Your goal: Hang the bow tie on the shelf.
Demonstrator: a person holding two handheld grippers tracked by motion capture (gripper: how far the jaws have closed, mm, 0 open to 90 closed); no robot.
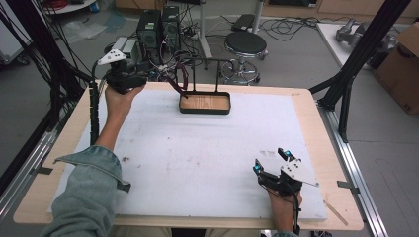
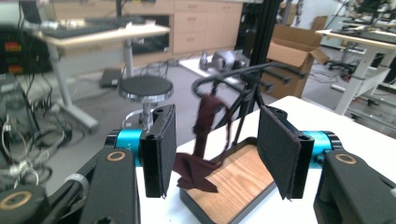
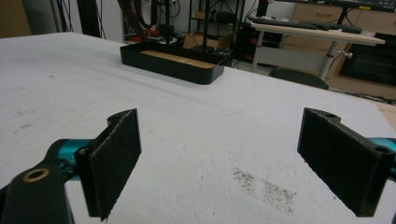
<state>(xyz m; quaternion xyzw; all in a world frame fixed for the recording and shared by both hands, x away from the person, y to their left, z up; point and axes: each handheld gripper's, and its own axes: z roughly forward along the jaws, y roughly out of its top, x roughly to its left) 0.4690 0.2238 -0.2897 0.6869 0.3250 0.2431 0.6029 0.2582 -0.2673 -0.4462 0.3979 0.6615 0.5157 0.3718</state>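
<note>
At the far middle of the table stands a black rack with a wooden-floored tray (image 1: 204, 111) and a thin top rail (image 1: 205, 60). A dark red cloth (image 1: 179, 81) hangs from the rail's left end, its lower end drooping onto the tray. My left gripper (image 1: 149, 69) is held up at the table's far left, just left of the cloth. In the left gripper view, its jaws (image 2: 215, 154) stand open and the cloth (image 2: 205, 121) hangs beyond them, untouched. My right gripper (image 1: 270, 159) rests low near the front right, open (image 3: 229, 163) over bare mat, with the tray (image 3: 173, 65) far ahead.
A white mat (image 1: 197, 158) covers most of the wooden tabletop. Behind the table are computer towers (image 1: 158, 27), tangled cables and a round stool (image 1: 245, 44). A black frame post (image 1: 365, 44) and a cardboard box (image 1: 402, 64) stand at the right.
</note>
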